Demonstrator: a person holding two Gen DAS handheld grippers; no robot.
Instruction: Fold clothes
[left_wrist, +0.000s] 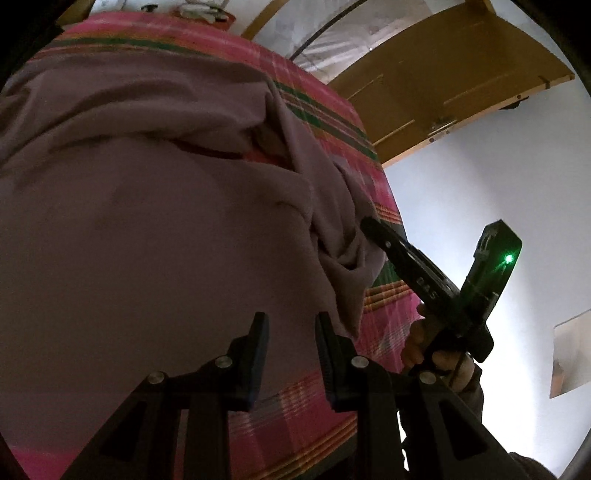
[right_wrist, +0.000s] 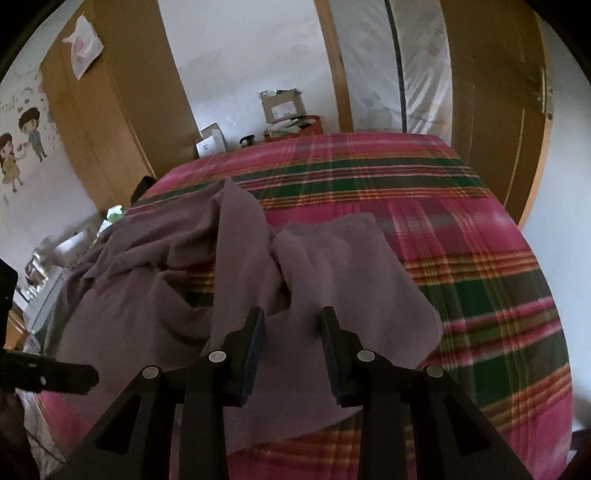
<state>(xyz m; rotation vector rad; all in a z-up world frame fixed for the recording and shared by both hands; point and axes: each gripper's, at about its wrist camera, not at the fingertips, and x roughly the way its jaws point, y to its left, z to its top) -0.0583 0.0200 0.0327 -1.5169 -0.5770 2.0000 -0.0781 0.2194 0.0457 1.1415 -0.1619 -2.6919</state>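
A mauve garment (left_wrist: 140, 229) lies rumpled across a bed with a pink and green plaid cover (left_wrist: 332, 114). In the right wrist view the same garment (right_wrist: 229, 266) spreads from the left edge to mid-bed, one flap (right_wrist: 351, 273) lying flatter toward the right. My left gripper (left_wrist: 291, 325) hovers open over the garment's near edge, nothing between its fingers. My right gripper (right_wrist: 291, 317) is open too, just above the near part of the cloth. In the left wrist view, the right gripper's body (left_wrist: 424, 280) shows beside the bed, held by a hand (left_wrist: 424, 343).
Wooden doors (right_wrist: 491, 110) and a wardrobe (right_wrist: 110, 110) stand behind the bed. Cardboard boxes (right_wrist: 282, 105) and a red container (right_wrist: 295, 129) sit beyond the far edge. The plaid cover (right_wrist: 480, 277) lies bare to the right of the garment. The left gripper's tip (right_wrist: 55, 376) pokes in at the left.
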